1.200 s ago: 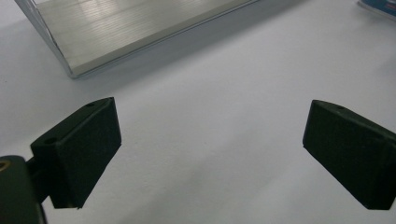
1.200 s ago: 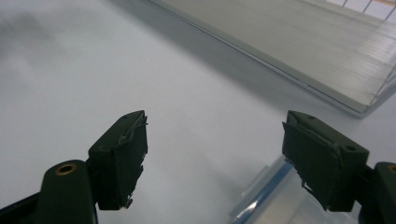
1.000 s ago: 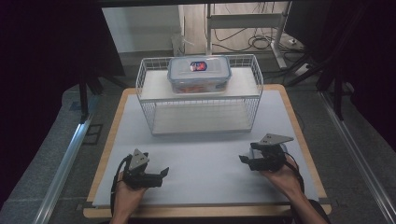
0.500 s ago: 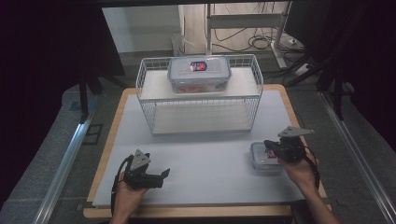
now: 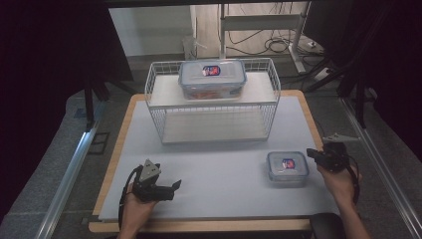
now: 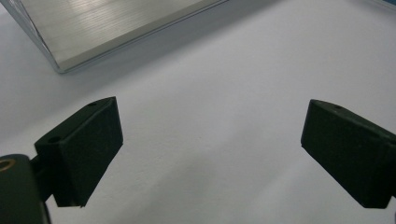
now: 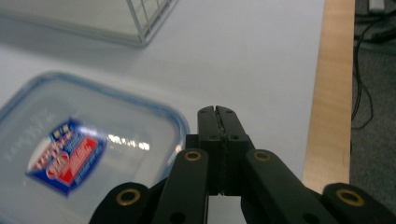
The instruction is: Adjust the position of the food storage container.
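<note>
The small container lies near the bench's right edge toward the front, its red-and-blue lid label too blurred to read. A larger container (same label) tops the wire rack at the back. The right gripper, jaws pressed together and empty, sits just right of the small container; the left gripper, jaws spread wide, holds nothing at front left.

I saw a wooden table under a pale grey mat, standing on grey carpet with a metal floor rail on each side. Black curtains closed off left and right; behind sat a light wall, a metal stand and loose cables. Light was dim and even.
</note>
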### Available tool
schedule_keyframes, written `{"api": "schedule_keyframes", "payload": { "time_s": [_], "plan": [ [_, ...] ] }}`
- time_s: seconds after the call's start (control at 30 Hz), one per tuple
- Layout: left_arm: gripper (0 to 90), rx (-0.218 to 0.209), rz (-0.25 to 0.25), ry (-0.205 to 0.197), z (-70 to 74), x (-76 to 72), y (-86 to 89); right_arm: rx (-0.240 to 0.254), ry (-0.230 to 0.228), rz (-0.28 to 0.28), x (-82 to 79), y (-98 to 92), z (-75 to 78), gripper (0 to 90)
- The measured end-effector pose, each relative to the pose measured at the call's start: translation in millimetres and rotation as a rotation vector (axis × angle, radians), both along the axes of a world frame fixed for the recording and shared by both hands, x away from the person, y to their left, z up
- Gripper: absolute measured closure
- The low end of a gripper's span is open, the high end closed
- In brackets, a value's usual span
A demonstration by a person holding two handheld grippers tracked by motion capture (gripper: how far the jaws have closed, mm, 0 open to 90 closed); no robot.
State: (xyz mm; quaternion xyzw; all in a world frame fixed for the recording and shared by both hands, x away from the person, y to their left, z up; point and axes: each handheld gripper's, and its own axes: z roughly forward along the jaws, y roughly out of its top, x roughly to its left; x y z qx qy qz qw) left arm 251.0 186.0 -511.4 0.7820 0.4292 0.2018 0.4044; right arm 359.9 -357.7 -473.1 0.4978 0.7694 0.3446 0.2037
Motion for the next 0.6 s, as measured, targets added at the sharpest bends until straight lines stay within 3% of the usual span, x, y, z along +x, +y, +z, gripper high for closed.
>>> {"api": "schedule_keyframes", "payload": {
  "time_s": [0.33, 0.5, 0.6],
  "plan": [
    [5.5, 0.001, -0.005, 0.003, -0.5, -0.2, -2.4, -0.030, 0.066, 0.006, -16.4, 1.2, -7.4, 89.8],
    [5.5, -0.001, -0.007, 0.002, -0.3, -0.1, -3.0, -0.045, 0.066, 0.003, -15.9, 3.7, -7.6, 89.9],
    [5.6, -0.003, -0.009, 0.009, -1.1, 0.5, -3.6, -0.025, 0.073, 0.011, -15.4, 4.1, -8.2, 89.9]
  ]
}}
